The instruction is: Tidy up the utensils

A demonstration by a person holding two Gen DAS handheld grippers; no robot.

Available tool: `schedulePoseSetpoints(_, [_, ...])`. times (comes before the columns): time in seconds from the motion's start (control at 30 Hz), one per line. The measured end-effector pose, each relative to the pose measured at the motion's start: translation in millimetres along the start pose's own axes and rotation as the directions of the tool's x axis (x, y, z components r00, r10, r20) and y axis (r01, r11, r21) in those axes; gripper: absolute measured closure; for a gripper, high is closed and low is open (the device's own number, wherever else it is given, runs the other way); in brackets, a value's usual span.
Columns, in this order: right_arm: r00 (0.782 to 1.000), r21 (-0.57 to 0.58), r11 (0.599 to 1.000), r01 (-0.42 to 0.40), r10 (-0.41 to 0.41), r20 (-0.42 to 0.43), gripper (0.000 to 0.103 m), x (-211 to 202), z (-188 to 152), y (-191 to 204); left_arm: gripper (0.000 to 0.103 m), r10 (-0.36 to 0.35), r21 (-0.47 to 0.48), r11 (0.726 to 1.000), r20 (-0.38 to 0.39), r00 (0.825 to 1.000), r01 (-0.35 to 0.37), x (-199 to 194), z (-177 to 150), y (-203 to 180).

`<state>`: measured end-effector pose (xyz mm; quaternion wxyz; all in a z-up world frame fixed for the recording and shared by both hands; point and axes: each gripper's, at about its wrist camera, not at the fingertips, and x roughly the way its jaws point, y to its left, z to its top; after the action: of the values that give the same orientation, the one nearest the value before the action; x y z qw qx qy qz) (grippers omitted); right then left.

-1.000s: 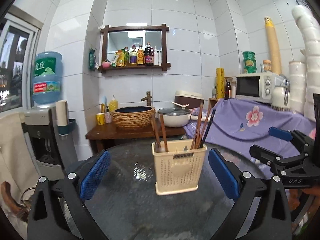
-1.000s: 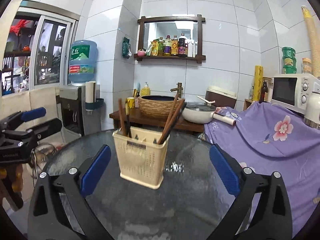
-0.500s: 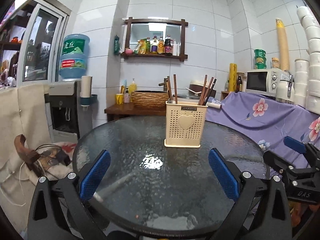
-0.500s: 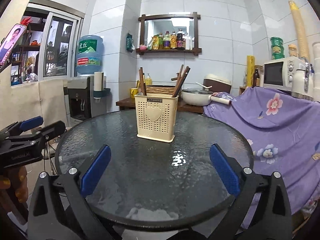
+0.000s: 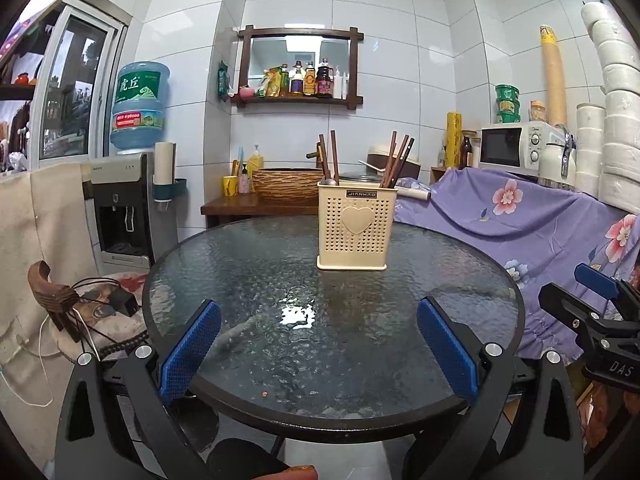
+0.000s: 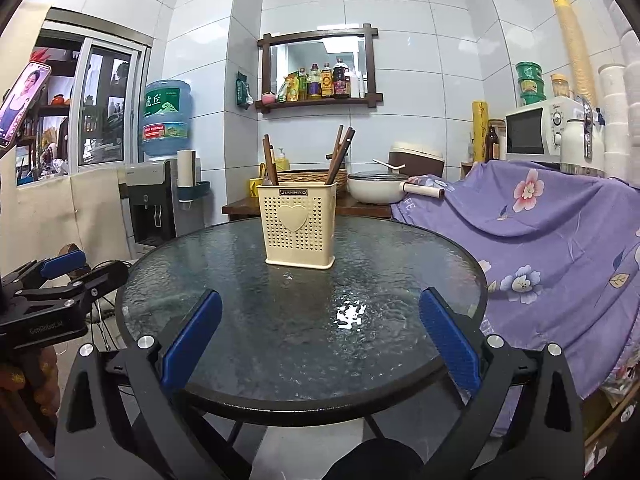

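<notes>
A cream perforated utensil holder (image 5: 354,227) with a heart on its front stands upright on the far half of a round dark glass table (image 5: 280,344). Brown chopsticks (image 5: 396,160) stick up from its right side and two more (image 5: 330,158) with a spoon from its left. The holder also shows in the right wrist view (image 6: 298,226). My left gripper (image 5: 318,344) is open and empty, held back at the table's near edge. My right gripper (image 6: 320,340) is open and empty at the near edge too. Each gripper shows at the side of the other's view.
A purple flowered cloth (image 5: 540,232) covers furniture right of the table, with a microwave (image 5: 514,152) behind. A water dispenser (image 5: 120,208) stands at the left. A wooden side table with a woven basket (image 5: 288,184) and a white pot (image 6: 378,188) is behind.
Both grippers have pulled back and down from close above the holder to the table's near edge. The holder and chopsticks have stayed in place.
</notes>
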<state>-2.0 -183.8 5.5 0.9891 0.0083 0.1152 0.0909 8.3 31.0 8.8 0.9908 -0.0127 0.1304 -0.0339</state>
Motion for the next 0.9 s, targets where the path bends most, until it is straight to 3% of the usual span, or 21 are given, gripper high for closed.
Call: schedulePoseSetpoints(0.9, [1.0,-0.004,1.0,0.008,-0.008,-0.001,0.006,3,6,-1,0.007,0.014,0.033,0.999,0.015,1.0,-0.015,-2,1,-11])
